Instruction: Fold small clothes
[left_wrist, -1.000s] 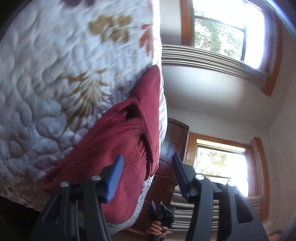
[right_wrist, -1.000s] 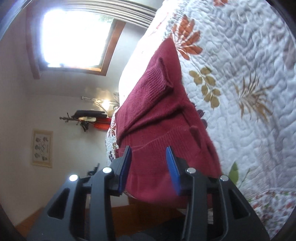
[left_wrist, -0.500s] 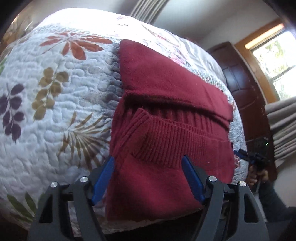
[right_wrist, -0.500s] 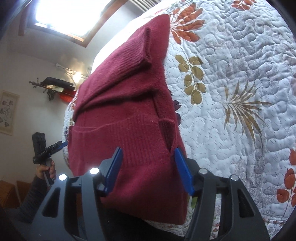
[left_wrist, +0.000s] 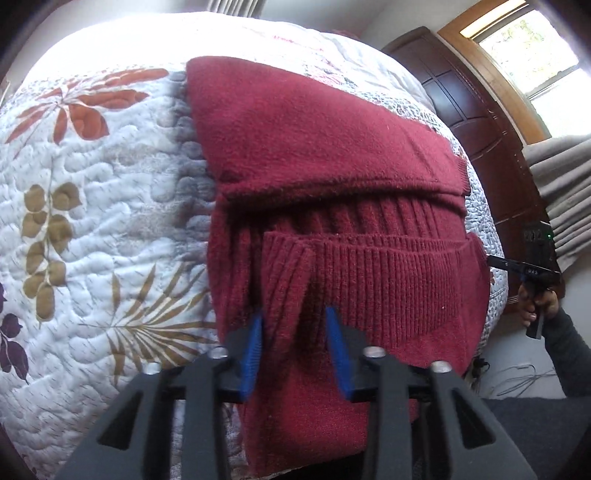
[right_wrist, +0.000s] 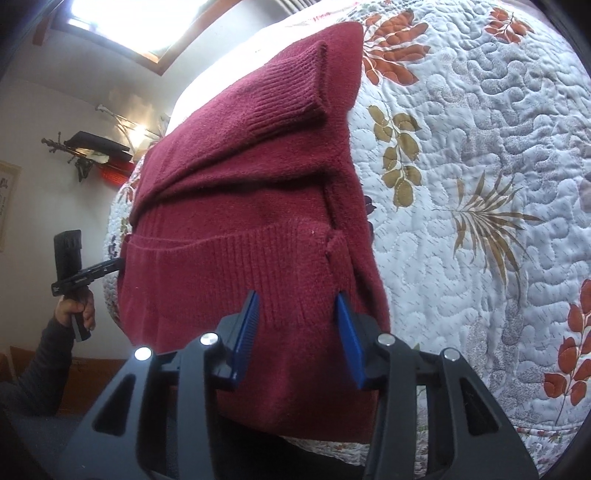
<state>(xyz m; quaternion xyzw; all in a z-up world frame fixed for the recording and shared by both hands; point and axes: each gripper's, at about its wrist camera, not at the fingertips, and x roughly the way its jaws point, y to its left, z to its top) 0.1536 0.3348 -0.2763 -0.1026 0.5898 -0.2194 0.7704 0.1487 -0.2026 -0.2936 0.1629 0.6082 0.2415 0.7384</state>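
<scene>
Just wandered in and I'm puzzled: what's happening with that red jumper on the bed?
A person is folding a dark red knitted sweater that lies on a floral quilted bedspread, using hand-held tongs instead of bare hands. The sweater is already partly folded, with a sleeve laid across it. Both the left tongs and the right tongs are open at the sweater's near ribbed hem, one towards each corner, apparently about to grip it.
</scene>
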